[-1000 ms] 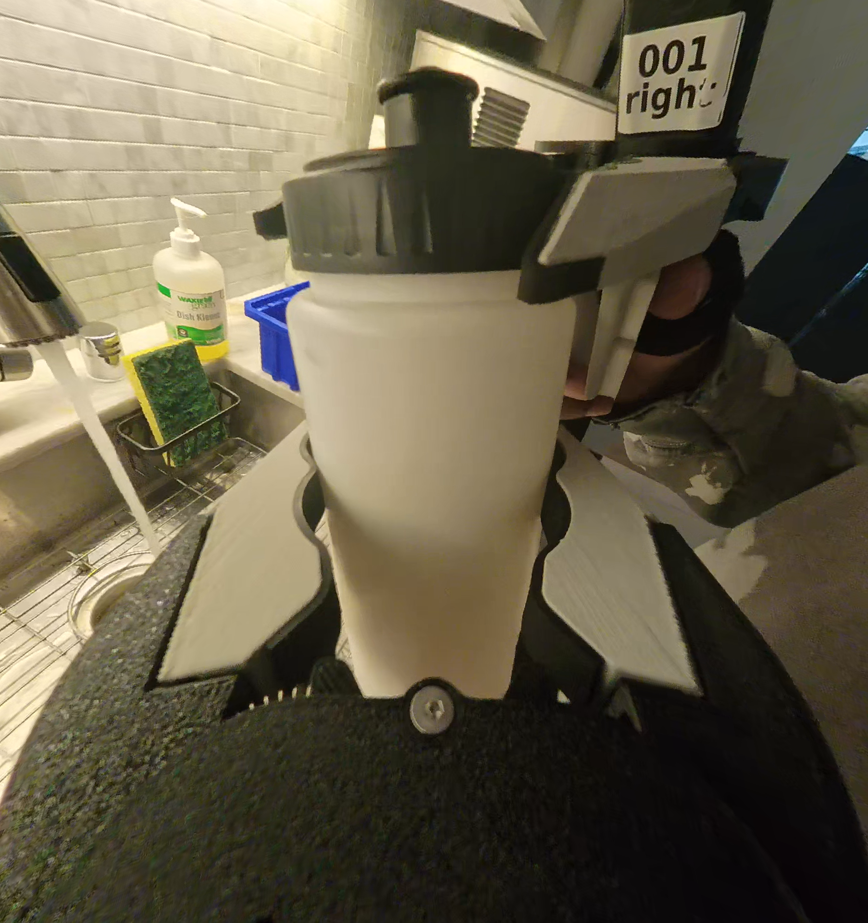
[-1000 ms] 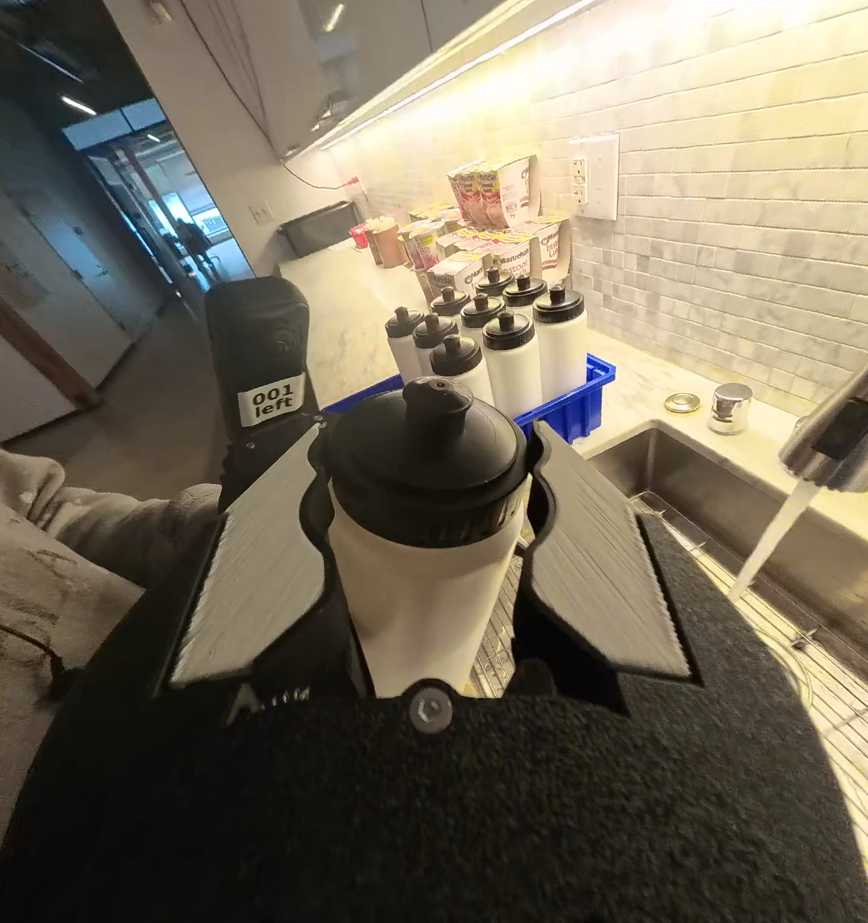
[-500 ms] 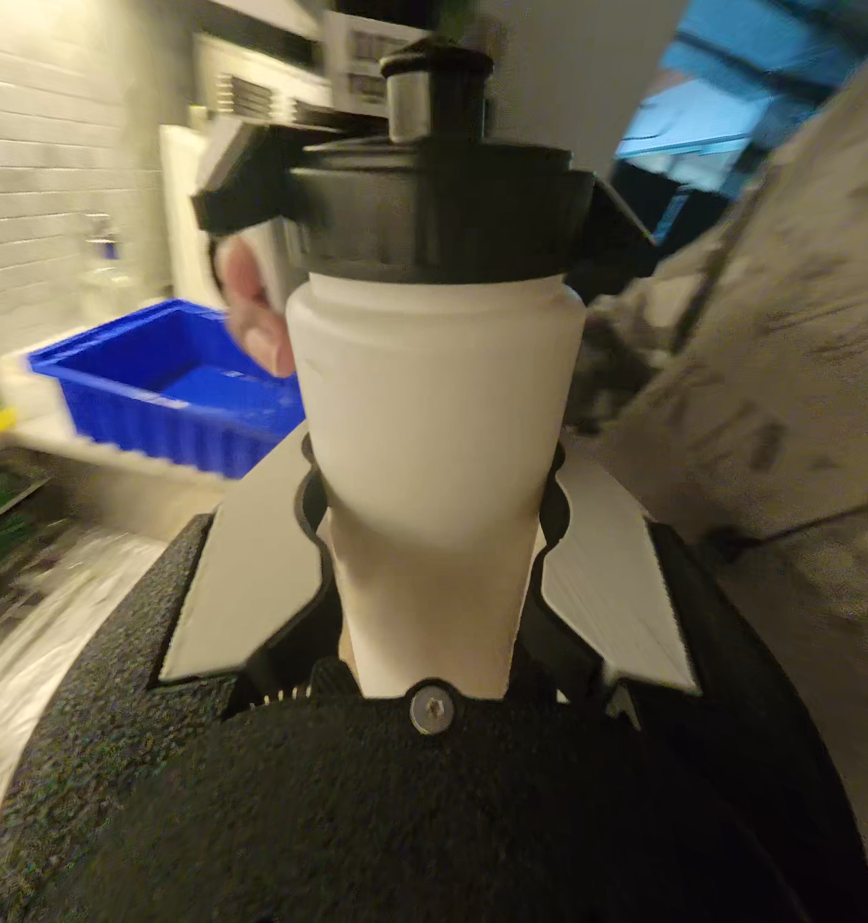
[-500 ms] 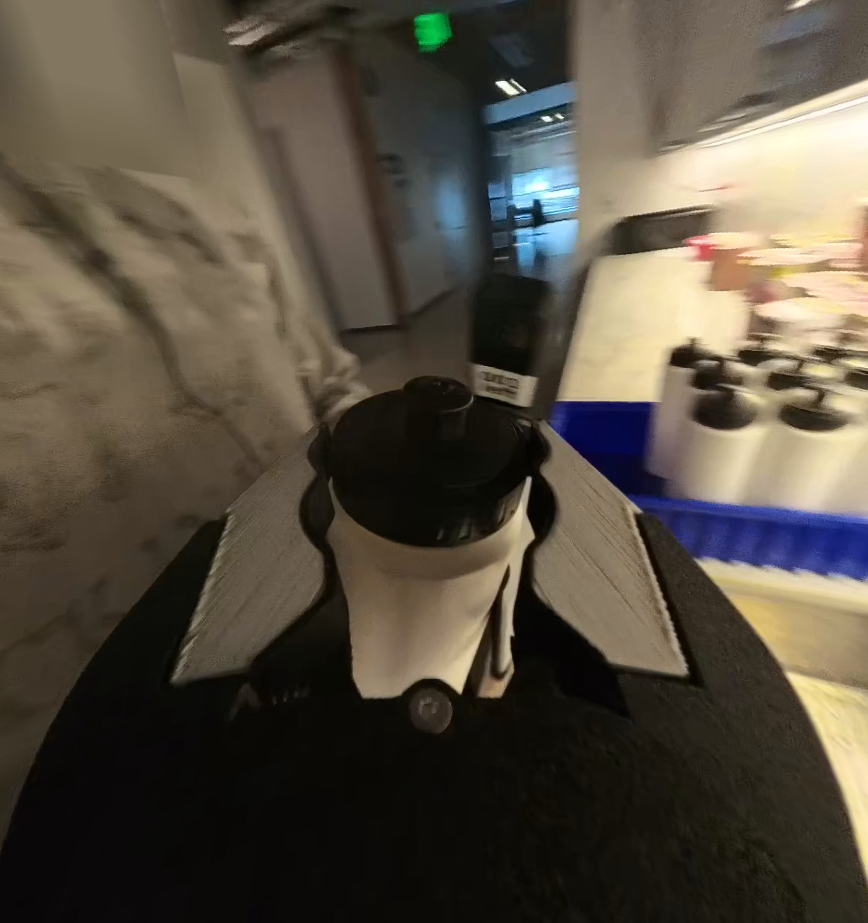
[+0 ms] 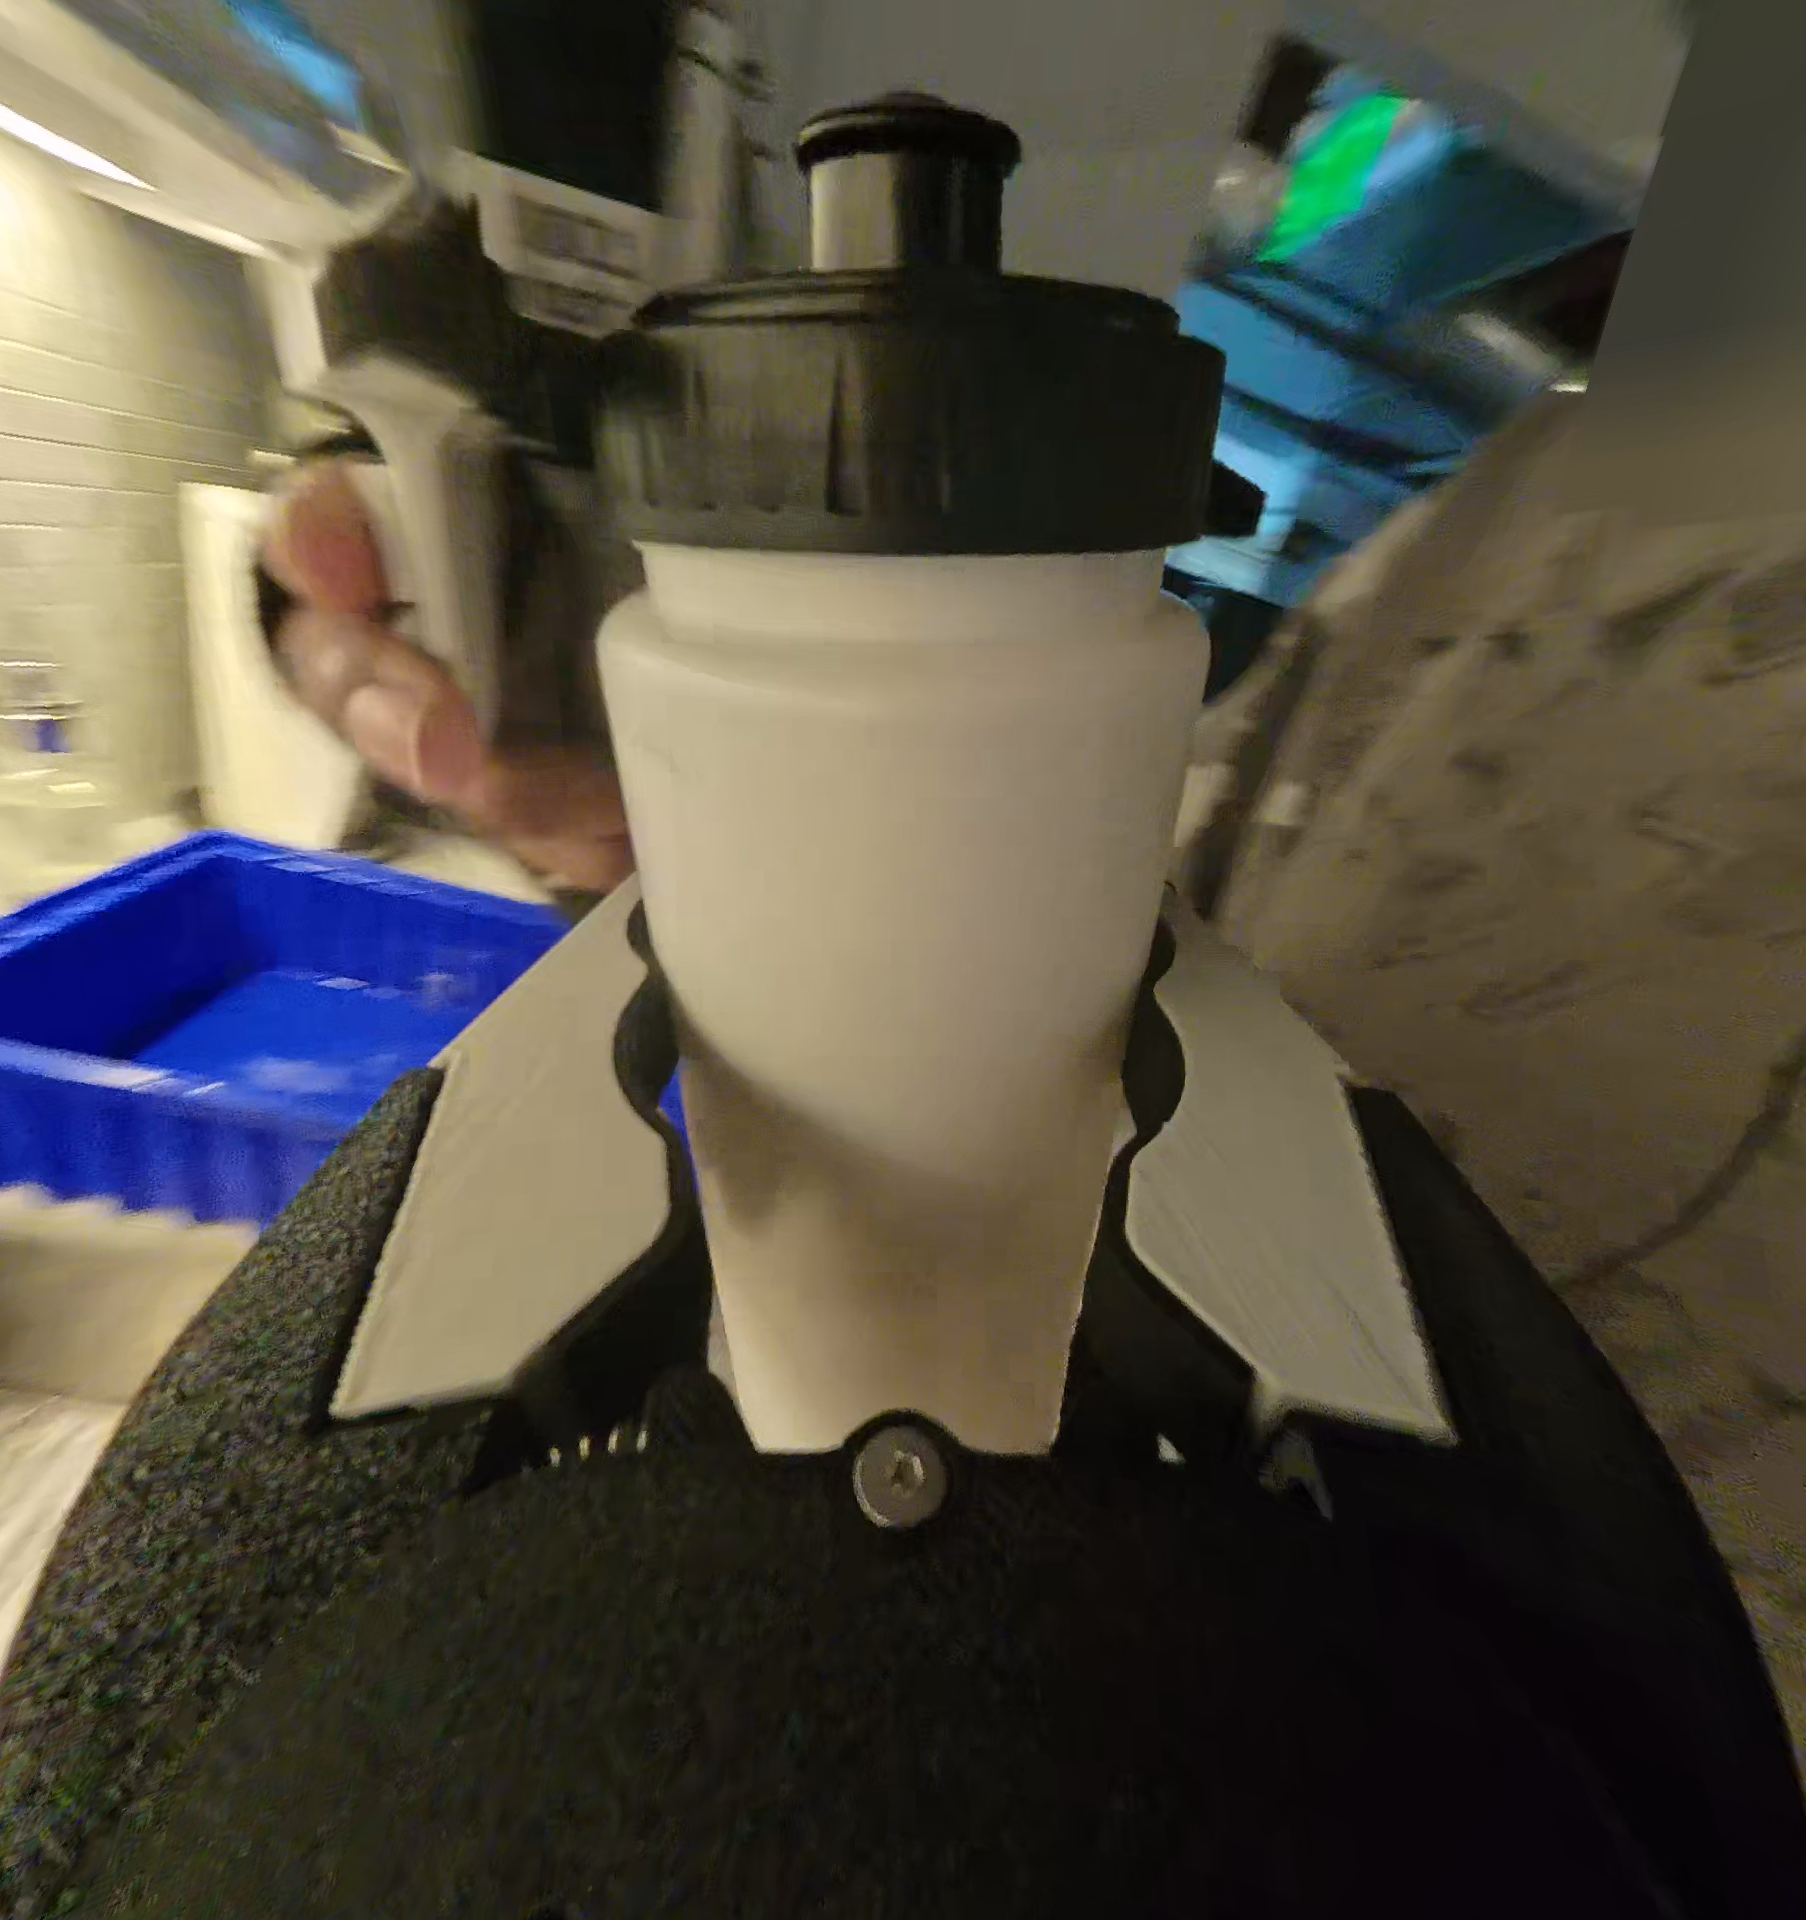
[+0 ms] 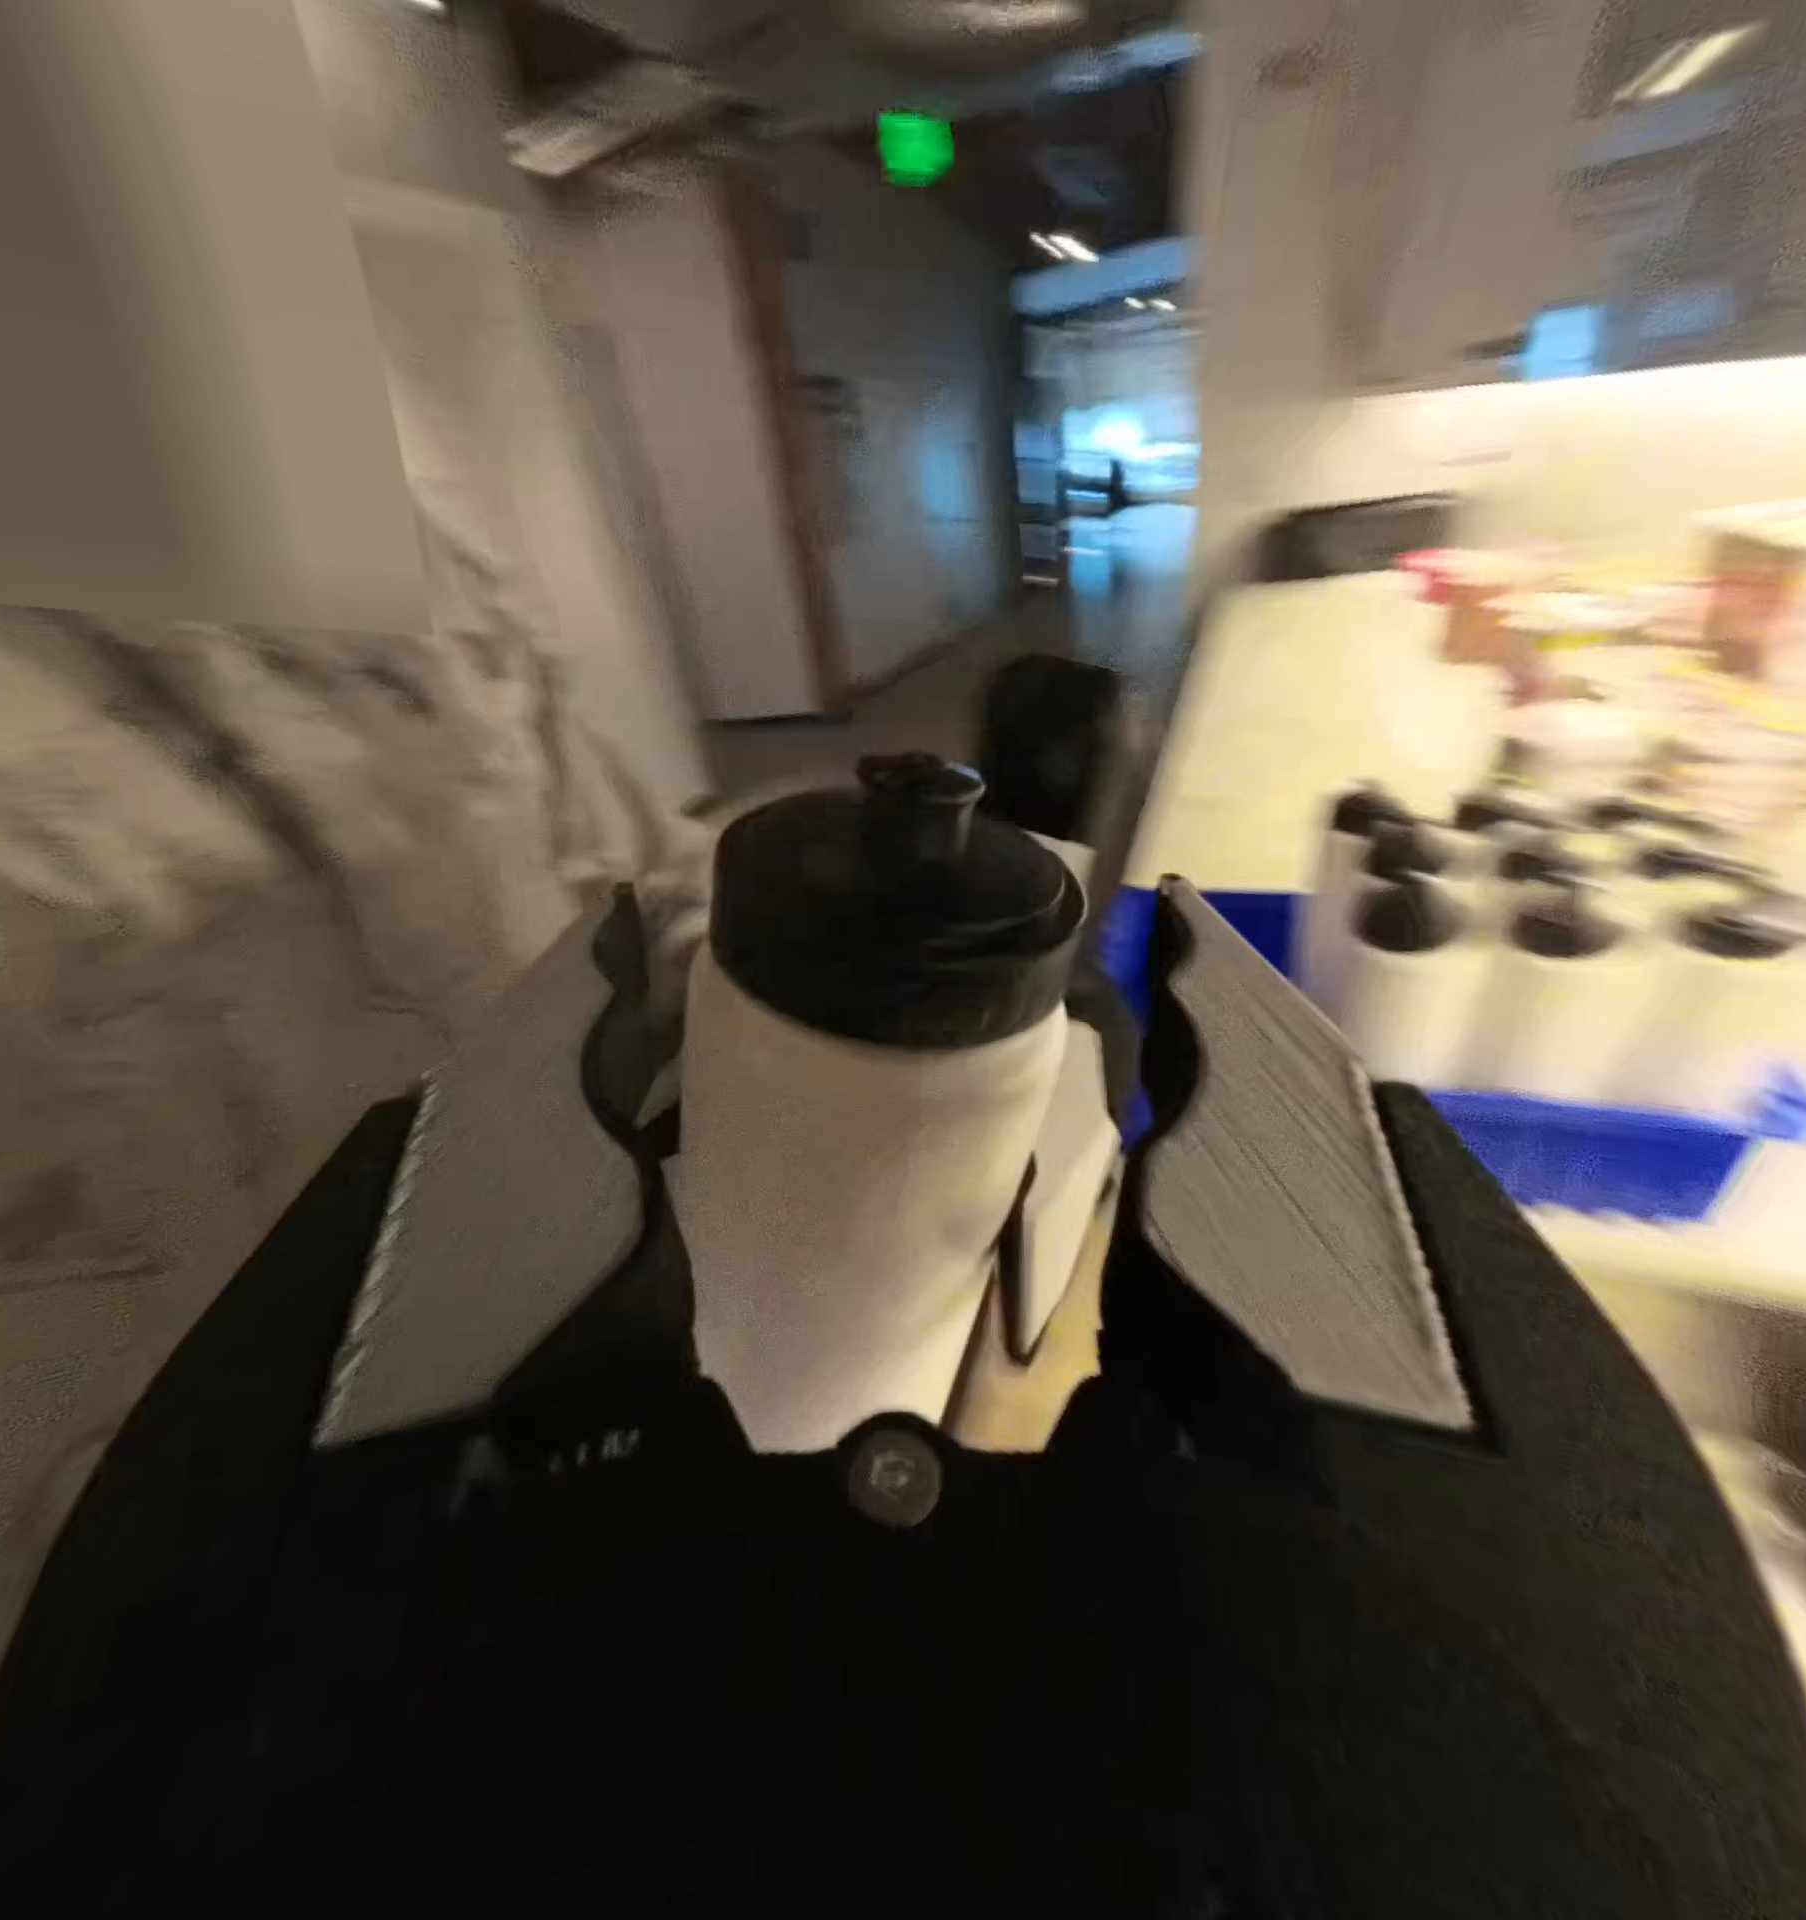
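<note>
Clamps a white bottle (image 5: 899, 831) in the left gripper (image 5: 899, 920), both fingers pressed against the lower body, the bottle upright and straight ahead along the fingers. Carries a black cap (image 5: 909, 416) on top, spout up, seated on the neck. Shows the right gripper (image 6: 894, 904) level with that cap, jaws spread to either side of it with a sliver of gap at each flank (clearest on the right side in its own view), so released, not pinching. Reveals a bare hand (image 5: 411, 707) on the right gripper's grip, ahead and to the left of the left gripper, much blurred. Places a blue bin (image 5: 99, 1039) low to the left of the left gripper, on a pale counter (image 5: 68, 1309). From the right gripper, puts more capped bottles (image 6: 1543, 966) off to the right, standing in a blue bin and smeared by motion. Fills the left gripper's right side with a mottled grey sleeve (image 5: 1553, 831). Catches a green light (image 6: 914, 149) far ahead and high above the right gripper.
</note>
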`<state>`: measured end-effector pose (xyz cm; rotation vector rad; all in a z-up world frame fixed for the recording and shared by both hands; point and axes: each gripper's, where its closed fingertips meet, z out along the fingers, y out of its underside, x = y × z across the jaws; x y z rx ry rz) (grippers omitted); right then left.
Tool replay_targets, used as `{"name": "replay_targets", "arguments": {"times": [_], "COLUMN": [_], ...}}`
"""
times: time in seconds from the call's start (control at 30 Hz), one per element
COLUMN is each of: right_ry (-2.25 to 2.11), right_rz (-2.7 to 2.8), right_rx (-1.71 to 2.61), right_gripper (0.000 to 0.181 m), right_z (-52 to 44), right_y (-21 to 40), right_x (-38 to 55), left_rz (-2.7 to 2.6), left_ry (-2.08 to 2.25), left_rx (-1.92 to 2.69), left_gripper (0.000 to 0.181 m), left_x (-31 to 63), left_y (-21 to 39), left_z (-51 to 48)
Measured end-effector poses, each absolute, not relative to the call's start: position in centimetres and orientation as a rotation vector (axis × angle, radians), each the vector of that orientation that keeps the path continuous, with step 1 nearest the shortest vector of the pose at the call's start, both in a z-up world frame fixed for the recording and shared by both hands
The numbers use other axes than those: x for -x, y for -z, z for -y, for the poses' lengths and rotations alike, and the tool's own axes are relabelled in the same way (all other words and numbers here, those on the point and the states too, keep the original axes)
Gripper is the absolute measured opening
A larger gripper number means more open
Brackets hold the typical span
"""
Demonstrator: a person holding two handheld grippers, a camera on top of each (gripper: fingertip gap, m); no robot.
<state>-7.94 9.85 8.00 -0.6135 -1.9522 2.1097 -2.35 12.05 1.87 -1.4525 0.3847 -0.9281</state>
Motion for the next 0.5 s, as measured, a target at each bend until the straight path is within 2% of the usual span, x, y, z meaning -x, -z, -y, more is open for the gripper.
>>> {"name": "replay_targets", "arguments": {"times": [0.07,0.27,0.37,0.5], "right_ry": [-1.926,-1.506,-1.395,-1.614], "right_rz": [1.842,1.483,1.494,1.756], "right_rx": [0.787,1.285,1.283,1.000], "right_gripper": [0.099,0.088,0.077,0.077], "right_z": [-11.5,-13.6,-12.9,-11.0], "right_y": [-7.4,-3.4,-2.1,-2.7], "right_x": [8.8,11.6,12.0,10.2], "left_rz": [-0.235,-0.046,-0.063,-0.171], "left_ry": [0.739,0.193,0.097,0.259], "left_rx": [1.520,1.698,1.735,1.704], "left_gripper": [0.087,0.087,0.087,0.088], "left_x": [5.0,9.6,9.2,7.2], "left_y": [-0.7,3.2,4.2,3.8], "left_z": [-13.5,-15.3,-15.7,-14.9]}}
